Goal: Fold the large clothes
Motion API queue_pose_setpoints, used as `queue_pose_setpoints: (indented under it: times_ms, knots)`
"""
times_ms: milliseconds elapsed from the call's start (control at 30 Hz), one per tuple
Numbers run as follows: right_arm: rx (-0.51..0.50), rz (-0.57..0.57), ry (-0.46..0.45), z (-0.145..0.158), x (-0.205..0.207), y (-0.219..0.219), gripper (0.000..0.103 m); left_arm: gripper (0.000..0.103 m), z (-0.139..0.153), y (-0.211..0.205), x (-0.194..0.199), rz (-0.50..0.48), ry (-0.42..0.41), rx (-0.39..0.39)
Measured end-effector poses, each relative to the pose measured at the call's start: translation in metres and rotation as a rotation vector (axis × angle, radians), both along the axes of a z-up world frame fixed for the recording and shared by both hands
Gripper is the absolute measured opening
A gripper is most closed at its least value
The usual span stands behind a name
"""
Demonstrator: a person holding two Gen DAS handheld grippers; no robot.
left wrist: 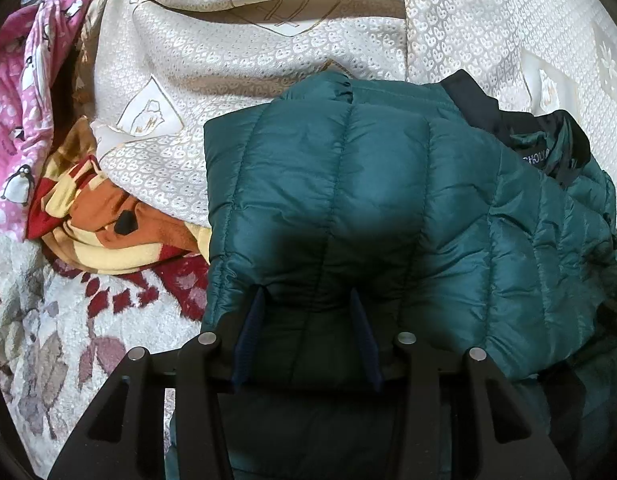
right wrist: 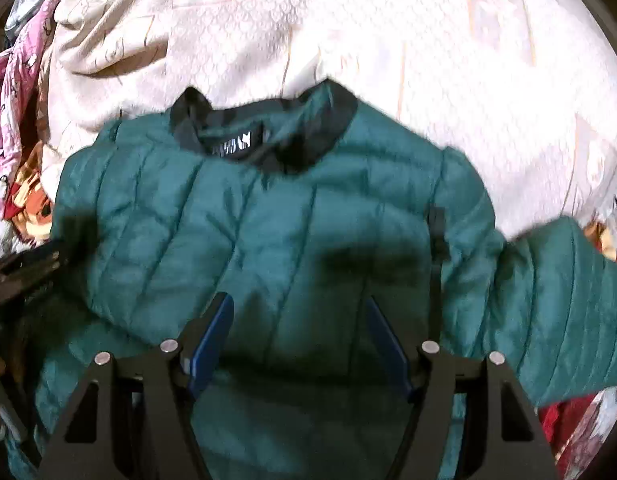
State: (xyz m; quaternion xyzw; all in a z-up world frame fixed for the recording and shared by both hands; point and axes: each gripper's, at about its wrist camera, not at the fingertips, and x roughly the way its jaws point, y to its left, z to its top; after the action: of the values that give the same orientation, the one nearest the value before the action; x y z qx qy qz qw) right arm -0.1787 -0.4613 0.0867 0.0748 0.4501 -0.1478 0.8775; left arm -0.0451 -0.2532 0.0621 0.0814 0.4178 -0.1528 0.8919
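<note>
- One fold looks done: I see the teal puffer jacket (left wrist: 368, 200) on the cream bedspread (left wrist: 228, 60), left side turned in.
- Right sleeve (right wrist: 568, 300) is not yet folded, sticking out sideways.
- My left gripper (left wrist: 308, 300) and right gripper (right wrist: 300, 304) hover over the jacket, jaws apart, gripping nothing.
- Left, I judge: sleeve in, then halve.

Bright light overexposes the pale bedspread (right wrist: 428, 60); right view motion-blurred, fisheye edges dark.
</note>
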Motion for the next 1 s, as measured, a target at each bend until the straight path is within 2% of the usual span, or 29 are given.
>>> queue_pose_setpoints:
  times_ms: [133,267,400,500,600,700,833,1000]
  knots:
    - [0.011,-0.035,0.075,-0.031,0.020,-0.010,0.071,0.028,0.001,-0.003,-0.002,-0.004,-0.003,0.004]
    - [0.009,-0.050,0.087,-0.032,0.031,-0.011,0.072,0.030,0.003,-0.003,-0.004,-0.010,-0.002,0.002]
    - [0.006,-0.046,0.051,-0.014,0.014,-0.003,0.072,0.030,0.017,0.003,-0.015,-0.008,-0.017,-0.039]
    - [0.025,-0.035,0.006,0.003,-0.007,0.004,0.073,0.030,0.028,0.003,-0.026,-0.005,-0.056,-0.028]
    - [0.024,-0.032,-0.023,0.018,-0.030,0.011,0.082,0.030,0.039,0.001,-0.045,-0.031,-0.097,-0.019]
    - [0.029,-0.054,-0.053,0.028,-0.053,0.006,0.085,0.030,0.050,-0.001,-0.064,-0.062,-0.117,-0.029]
    - [0.059,-0.085,-0.076,0.034,-0.066,0.002,0.086,0.030,0.063,0.000,-0.083,-0.078,-0.133,-0.049]
    - [0.042,-0.091,-0.088,0.041,-0.072,0.007,0.086,0.030,0.076,0.000,-0.101,-0.083,-0.157,-0.048]
